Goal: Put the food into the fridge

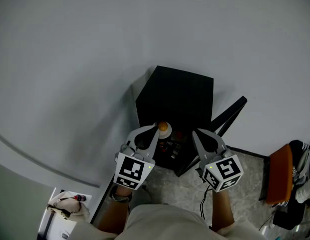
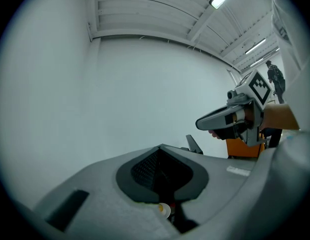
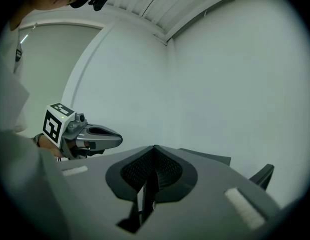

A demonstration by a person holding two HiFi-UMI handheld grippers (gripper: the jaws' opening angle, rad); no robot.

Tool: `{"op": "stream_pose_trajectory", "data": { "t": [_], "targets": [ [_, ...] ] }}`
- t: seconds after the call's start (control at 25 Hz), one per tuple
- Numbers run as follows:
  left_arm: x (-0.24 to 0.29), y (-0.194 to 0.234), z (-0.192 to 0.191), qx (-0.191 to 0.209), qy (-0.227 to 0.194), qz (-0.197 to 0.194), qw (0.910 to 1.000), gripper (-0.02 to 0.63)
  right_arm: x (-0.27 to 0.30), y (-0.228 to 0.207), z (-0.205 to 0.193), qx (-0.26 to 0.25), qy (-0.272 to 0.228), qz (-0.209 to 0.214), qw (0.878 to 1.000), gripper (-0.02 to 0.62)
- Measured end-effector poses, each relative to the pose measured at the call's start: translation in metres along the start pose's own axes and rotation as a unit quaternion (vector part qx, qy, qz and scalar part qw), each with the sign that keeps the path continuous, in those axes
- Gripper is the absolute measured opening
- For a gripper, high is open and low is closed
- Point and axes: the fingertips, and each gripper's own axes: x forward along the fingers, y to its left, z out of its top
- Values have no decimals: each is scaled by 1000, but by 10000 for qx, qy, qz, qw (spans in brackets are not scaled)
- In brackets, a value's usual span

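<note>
A small black fridge (image 1: 179, 91) stands against the white wall with its door (image 1: 229, 115) swung open to the right. Dark shelves with small reddish items (image 1: 172, 146) show in the opening. My left gripper (image 1: 156, 127) hovers at the opening's left side, jaws shut with nothing between the pads (image 2: 144, 166). A small orange round thing (image 1: 164, 127) sits right at its tip; whether it touches I cannot tell. A pale yellow spot (image 2: 164, 210) shows below the pads in the left gripper view. My right gripper (image 1: 196, 133) is shut and empty (image 3: 153, 151), a hand's width to the right.
An orange chair (image 1: 279, 174) with dark clothing stands at the right on the speckled floor. A white bundle (image 1: 67, 204) lies at the bottom left. Each gripper view shows the other gripper (image 2: 230, 119) (image 3: 89, 138) against the white wall, and the fridge door edge (image 3: 262, 176).
</note>
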Motion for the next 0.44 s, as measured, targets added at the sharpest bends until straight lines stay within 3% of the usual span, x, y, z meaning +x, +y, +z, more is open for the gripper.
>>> {"op": "stream_pose_trajectory", "data": {
  "t": [0.44],
  "targets": [
    [7,-8,-6,-49,34,-169,9998,5,1,-1,-8,7,80,-16,10000,6]
  ]
}}
